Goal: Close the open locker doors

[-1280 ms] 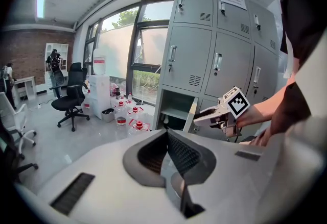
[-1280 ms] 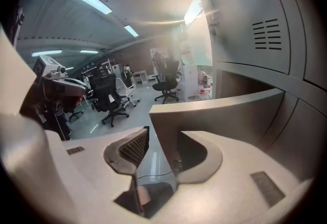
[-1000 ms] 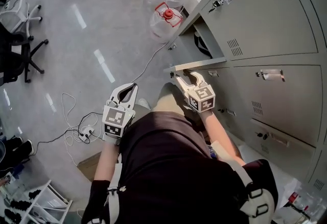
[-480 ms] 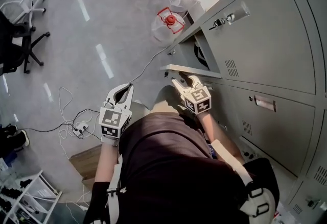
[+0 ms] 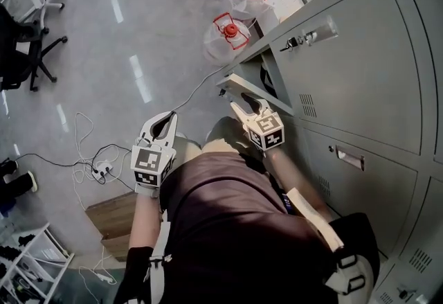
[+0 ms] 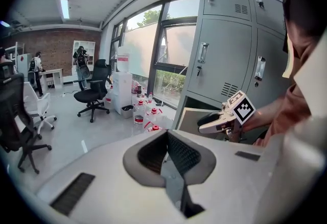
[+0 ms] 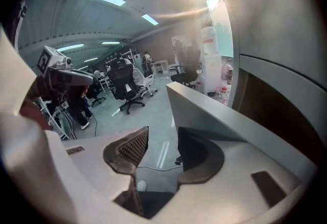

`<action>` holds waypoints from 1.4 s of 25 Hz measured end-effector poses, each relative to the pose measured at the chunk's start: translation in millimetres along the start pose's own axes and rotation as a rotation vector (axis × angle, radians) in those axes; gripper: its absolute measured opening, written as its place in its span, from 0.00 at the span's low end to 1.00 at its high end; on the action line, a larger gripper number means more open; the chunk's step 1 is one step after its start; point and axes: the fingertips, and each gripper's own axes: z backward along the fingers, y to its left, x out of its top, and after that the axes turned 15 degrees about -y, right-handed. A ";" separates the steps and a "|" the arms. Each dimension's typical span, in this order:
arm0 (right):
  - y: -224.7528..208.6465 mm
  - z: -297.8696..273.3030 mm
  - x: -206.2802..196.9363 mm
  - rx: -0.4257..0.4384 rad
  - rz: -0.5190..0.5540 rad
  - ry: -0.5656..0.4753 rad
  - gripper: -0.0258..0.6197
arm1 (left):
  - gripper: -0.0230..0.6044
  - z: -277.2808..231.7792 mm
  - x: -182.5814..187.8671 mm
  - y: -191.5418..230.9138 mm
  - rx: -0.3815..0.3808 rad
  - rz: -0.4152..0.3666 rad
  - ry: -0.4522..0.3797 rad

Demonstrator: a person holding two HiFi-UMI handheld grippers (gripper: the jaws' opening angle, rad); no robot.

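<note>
A grey locker bank fills the right of the head view. One low door stands ajar over a dark compartment. My right gripper is at that door's free edge. In the right gripper view the door panel lies along the outer side of the right finger. The right gripper is open and its jaws have just been opening, with nothing between the pads. My left gripper hangs over the floor, away from the lockers. Its jaws are shut on nothing. It sees the door from the side.
Water jugs with red caps stand on the floor beyond the open door. Office chairs are at the left. A power strip with cables and a wooden box lie near my feet. The other locker doors are shut.
The open door has swung closer to the locker front, with my right gripper following its edge. Both grippers have shifted toward the lockers.
</note>
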 end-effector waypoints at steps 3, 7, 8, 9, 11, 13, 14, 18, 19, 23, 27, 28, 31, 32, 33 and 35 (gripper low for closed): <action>-9.6 -4.0 0.6 -0.022 0.005 0.007 0.32 | 0.05 -6.1 1.2 6.5 -0.014 -0.002 -0.009; -23.5 -13.5 1.8 -0.081 0.008 0.000 0.32 | 0.05 -16.3 2.5 24.7 -0.042 -0.006 0.002; -27.4 -15.7 2.4 -0.100 0.012 0.000 0.32 | 0.05 -18.6 3.0 28.3 -0.056 -0.010 0.001; -30.9 -17.5 2.9 -0.121 0.015 0.000 0.32 | 0.05 -20.4 3.1 31.5 -0.071 -0.015 -0.003; -38.0 -21.2 3.4 -0.159 0.009 -0.002 0.32 | 0.05 -23.6 5.4 38.8 -0.095 -0.027 -0.010; -44.8 -24.9 3.8 -0.192 0.000 -0.005 0.32 | 0.05 -26.5 8.9 46.5 -0.111 -0.031 -0.014; -48.1 -26.8 4.0 -0.207 -0.002 -0.007 0.32 | 0.05 -27.9 9.9 50.3 -0.118 -0.034 -0.013; -61.4 -33.6 6.3 -0.269 0.002 -0.008 0.32 | 0.05 -32.4 12.1 66.2 -0.147 -0.045 -0.006; -64.8 -35.4 7.4 -0.286 0.003 -0.011 0.32 | 0.05 -33.0 12.7 70.6 -0.154 -0.047 -0.005; -77.4 -43.5 10.9 -0.348 -0.010 -0.023 0.33 | 0.05 -34.1 12.6 87.2 -0.177 -0.059 0.007; -87.7 -50.3 13.0 -0.393 -0.016 -0.029 0.33 | 0.05 -34.0 8.8 101.0 -0.190 -0.066 0.021; -90.4 -51.5 13.2 -0.405 -0.017 -0.029 0.33 | 0.05 -33.7 8.3 104.2 -0.191 -0.066 0.023; -99.5 -53.9 13.6 -0.438 -0.018 -0.028 0.33 | 0.05 -31.6 8.1 112.2 -0.196 -0.068 0.027; -102.7 -54.2 13.8 -0.450 -0.020 -0.027 0.33 | 0.05 -30.8 8.2 114.9 -0.197 -0.068 0.028; -105.9 -54.2 13.8 -0.462 -0.024 -0.027 0.34 | 0.05 -29.9 8.1 117.5 -0.198 -0.068 0.029; -112.2 -53.5 13.4 -0.486 -0.036 -0.027 0.34 | 0.05 -28.4 7.7 122.5 -0.197 -0.069 0.032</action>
